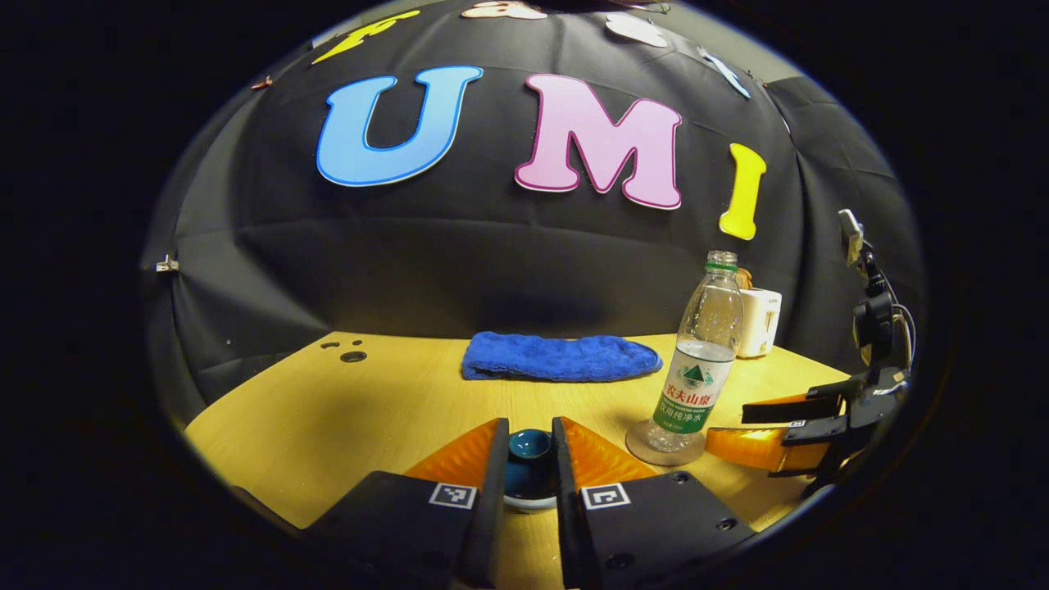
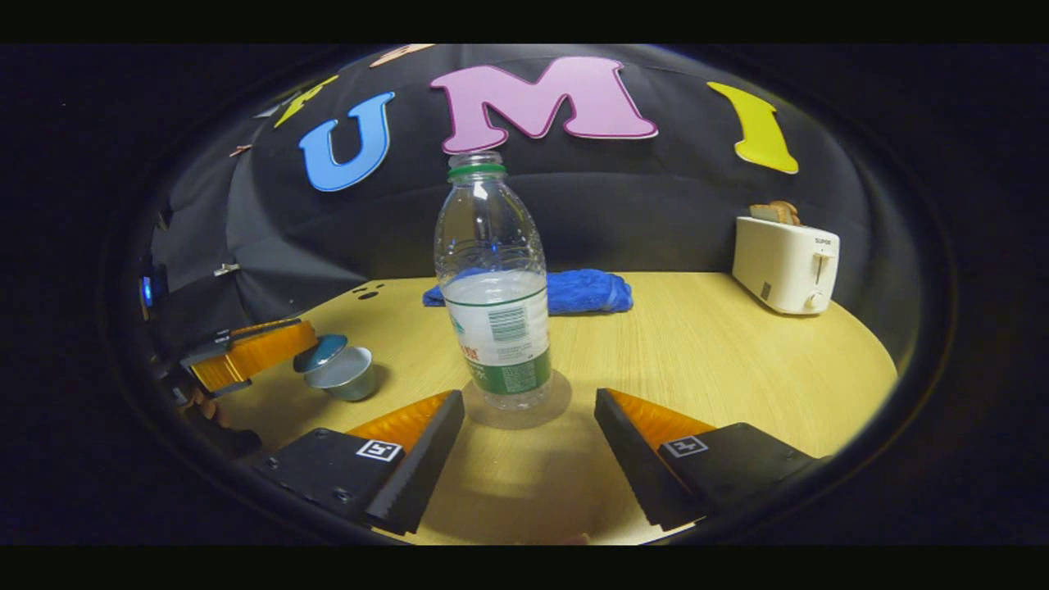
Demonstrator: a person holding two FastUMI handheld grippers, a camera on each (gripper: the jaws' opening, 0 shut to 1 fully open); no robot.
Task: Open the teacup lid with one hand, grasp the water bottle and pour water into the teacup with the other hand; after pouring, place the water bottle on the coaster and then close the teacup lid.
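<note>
Two grippers are working around the water bottle [image 2: 495, 287], which is standing upright on its coaster [image 2: 557, 406] on the wooden table [image 2: 737, 369]. Right gripper [image 2: 529, 447] is waiting just in front of the bottle, fingers spread and holding nothing. Left of the bottle, left gripper [image 1: 529, 459] is clenching the teacup lid [image 1: 529, 447], tilted against the teacup [image 2: 346, 374]. Blue towel [image 2: 586, 291] is lying behind the bottle, toaster [image 2: 785, 264] far right of it.

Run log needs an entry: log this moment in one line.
left gripper: jaws closed on teacup lid, tilted at teacup | right gripper: jaws open, flanking water bottle | water bottle: upright on coaster
</note>
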